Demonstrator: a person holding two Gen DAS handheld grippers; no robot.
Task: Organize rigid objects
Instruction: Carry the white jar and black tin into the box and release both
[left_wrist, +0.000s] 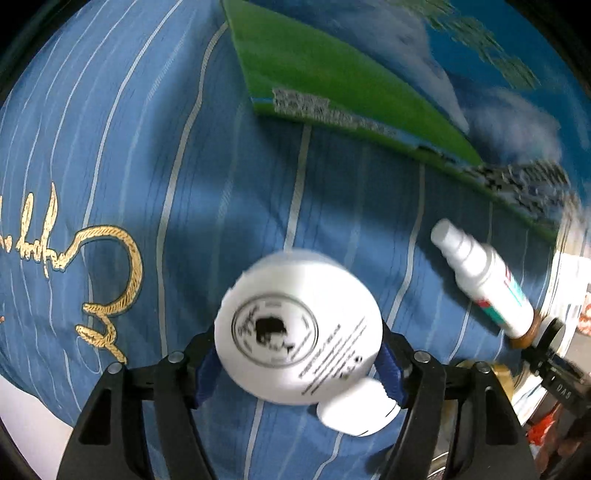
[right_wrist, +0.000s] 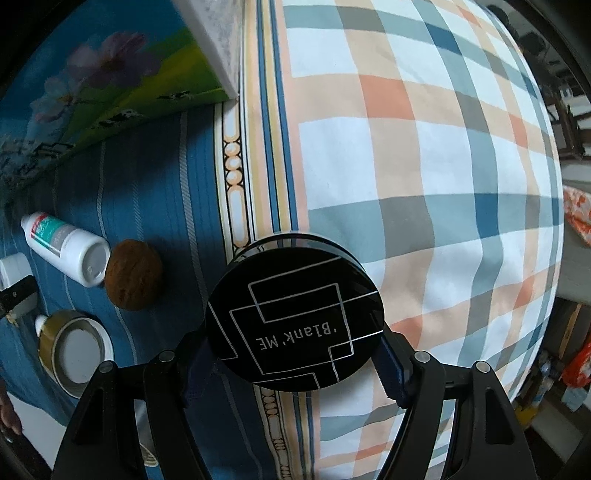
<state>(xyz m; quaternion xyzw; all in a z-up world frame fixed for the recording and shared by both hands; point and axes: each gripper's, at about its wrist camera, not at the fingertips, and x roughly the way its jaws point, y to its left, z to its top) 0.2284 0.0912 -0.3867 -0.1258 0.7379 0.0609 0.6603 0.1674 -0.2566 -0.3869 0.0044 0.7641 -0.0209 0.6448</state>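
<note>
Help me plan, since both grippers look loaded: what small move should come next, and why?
Probably carry both toward the green-and-blue printed box: the left gripper grips a round white jar, the right gripper a round black compact, both lifted off the bedding.

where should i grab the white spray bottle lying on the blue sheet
Grip the spray bottle across the middle of its round body, coming straight down from above. It lies flat on the blue sheet, its narrow cap clear, while a walnut sits against its base, so avoid that end.
</note>
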